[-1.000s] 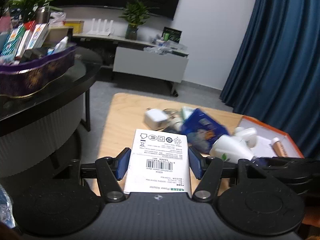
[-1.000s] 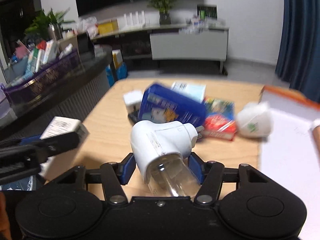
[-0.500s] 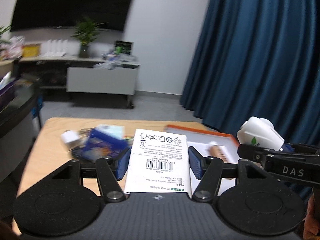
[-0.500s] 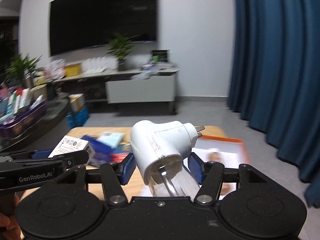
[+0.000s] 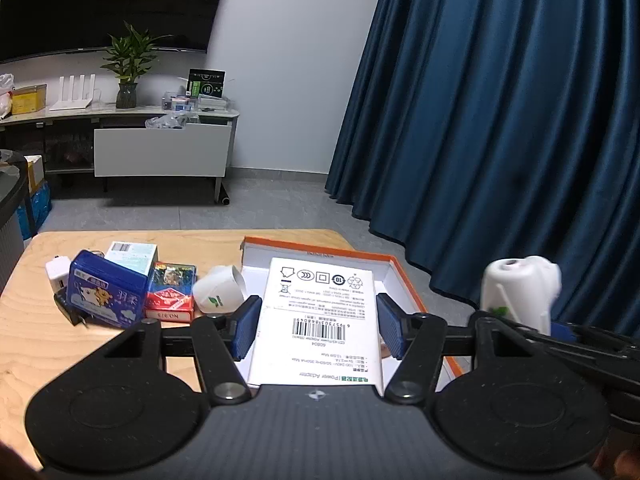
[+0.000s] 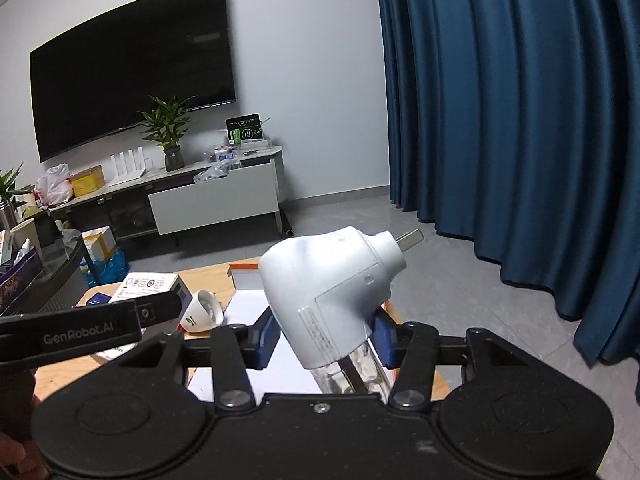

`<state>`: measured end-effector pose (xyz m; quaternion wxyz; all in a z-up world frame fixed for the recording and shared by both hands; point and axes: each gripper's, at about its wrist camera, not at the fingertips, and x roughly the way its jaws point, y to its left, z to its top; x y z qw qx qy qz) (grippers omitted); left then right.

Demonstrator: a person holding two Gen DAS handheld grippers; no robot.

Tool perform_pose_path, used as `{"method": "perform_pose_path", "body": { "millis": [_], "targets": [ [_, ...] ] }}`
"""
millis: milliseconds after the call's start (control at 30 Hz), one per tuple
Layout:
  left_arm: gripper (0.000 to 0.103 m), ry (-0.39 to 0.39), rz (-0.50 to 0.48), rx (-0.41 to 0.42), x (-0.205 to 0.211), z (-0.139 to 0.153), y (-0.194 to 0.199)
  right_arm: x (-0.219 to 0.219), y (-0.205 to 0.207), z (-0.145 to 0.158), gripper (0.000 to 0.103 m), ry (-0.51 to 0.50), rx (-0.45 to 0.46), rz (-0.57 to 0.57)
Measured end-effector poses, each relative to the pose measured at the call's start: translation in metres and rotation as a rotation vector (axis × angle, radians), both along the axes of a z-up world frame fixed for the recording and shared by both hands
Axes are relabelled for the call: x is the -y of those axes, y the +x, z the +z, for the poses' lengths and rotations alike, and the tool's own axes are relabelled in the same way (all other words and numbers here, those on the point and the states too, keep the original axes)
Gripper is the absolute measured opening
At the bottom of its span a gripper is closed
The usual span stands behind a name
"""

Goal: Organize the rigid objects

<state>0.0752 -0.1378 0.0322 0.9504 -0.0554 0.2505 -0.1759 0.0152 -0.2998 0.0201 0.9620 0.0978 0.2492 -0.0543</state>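
Both grippers carry their loads over the orange-rimmed white tray [image 5: 404, 280], ready to set them down.

The left gripper [image 5: 317, 326] is clamped on the flat white cardboard power-adapter box [image 5: 320, 312], held above the tray's near half, its long axis running straight away from the camera, barcode face up. The right gripper [image 6: 322, 338], jaws closing, pinches the white plastic plug-in device with a clear bottle [image 6: 332, 292] over the tray's right edge; its body leans, the metal prongs pointing up and to the right. Next, I judge, each load needs lowering into bare tray floor before release. The remaining clutter lies left of the tray on the pale wooden table [image 5: 36, 344].
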Motion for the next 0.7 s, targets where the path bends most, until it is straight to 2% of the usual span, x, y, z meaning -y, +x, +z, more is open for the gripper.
{"method": "perform_pose_path", "body": {
  "millis": [167, 500, 700],
  "targets": [
    [0.062, 0.023, 0.024, -0.005, 0.005, 0.0, 0.002, -0.001, 0.002, -0.005, 0.058, 0.023, -0.014, 0.008],
    [0.062, 0.036, 0.047, -0.015, 0.008, 0.003, -0.009, -0.01, -0.002, 0.003, 0.058, 0.005, 0.002, 0.025],
    [0.062, 0.07, 0.059, -0.008, 0.012, 0.009, -0.017, -0.009, -0.01, 0.008, 0.058, 0.001, 0.016, 0.03]
  ]
}}
